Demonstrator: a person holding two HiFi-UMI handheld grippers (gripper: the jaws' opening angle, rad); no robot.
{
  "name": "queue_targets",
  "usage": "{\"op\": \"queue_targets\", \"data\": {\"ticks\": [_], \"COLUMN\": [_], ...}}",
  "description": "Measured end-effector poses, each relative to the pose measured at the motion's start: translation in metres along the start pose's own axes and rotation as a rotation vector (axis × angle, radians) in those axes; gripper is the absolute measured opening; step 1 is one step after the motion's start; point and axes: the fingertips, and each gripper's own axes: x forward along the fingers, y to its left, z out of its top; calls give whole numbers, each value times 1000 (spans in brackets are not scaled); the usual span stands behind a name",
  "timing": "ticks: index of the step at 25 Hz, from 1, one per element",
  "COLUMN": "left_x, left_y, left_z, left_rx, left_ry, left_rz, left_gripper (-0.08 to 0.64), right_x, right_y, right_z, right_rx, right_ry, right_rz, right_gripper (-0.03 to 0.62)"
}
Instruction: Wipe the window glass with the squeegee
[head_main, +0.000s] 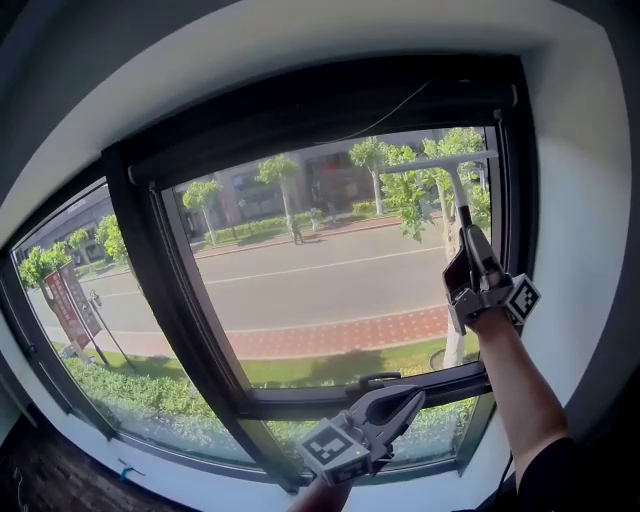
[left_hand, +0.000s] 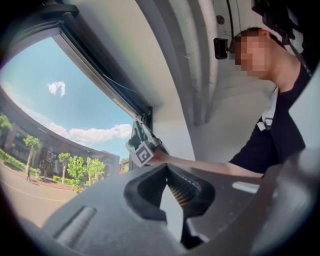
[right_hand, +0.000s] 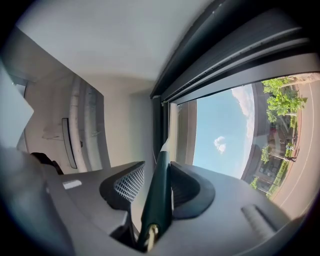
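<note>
The squeegee has a pale blade (head_main: 440, 161) lying across the top right of the window glass (head_main: 320, 275) and a dark handle (head_main: 463, 205) running down from it. My right gripper (head_main: 467, 238) is raised at the pane's right side, shut on that handle. In the right gripper view the dark green handle (right_hand: 159, 192) is pinched between the jaws of the right gripper (right_hand: 160, 165) and points toward the frame's upper corner. My left gripper (head_main: 408, 398) hangs low below the pane, shut and holding nothing. The left gripper (left_hand: 166, 170) looks up at the right gripper (left_hand: 142, 150).
A thick dark mullion (head_main: 165, 290) splits the window, with another pane (head_main: 90, 320) to its left. A dark latch handle (head_main: 375, 380) sits on the lower frame rail just above the left gripper. White wall (head_main: 580, 200) closes in at the right. The person (left_hand: 280, 130) stands behind.
</note>
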Motion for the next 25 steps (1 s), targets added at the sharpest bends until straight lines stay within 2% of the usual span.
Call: {"op": "queue_targets", "data": {"ticks": [8,16,25], "left_x": [-9,-19,-18], "left_y": [5,20,31], "left_z": [-3,-6,-6], "left_rx": [17,33,41], "left_ry": [20,44,51], "left_rz": [18,52,42], "left_gripper": [2,3,2], "right_x": [27,47,58], "right_y": [-29,-43,-46], "right_z": [18,26,30], "right_rx": [30,10,-25], "right_ry": [-9,-9,-31], "right_rz": [5,15,46], "right_gripper": [161,160,158]}}
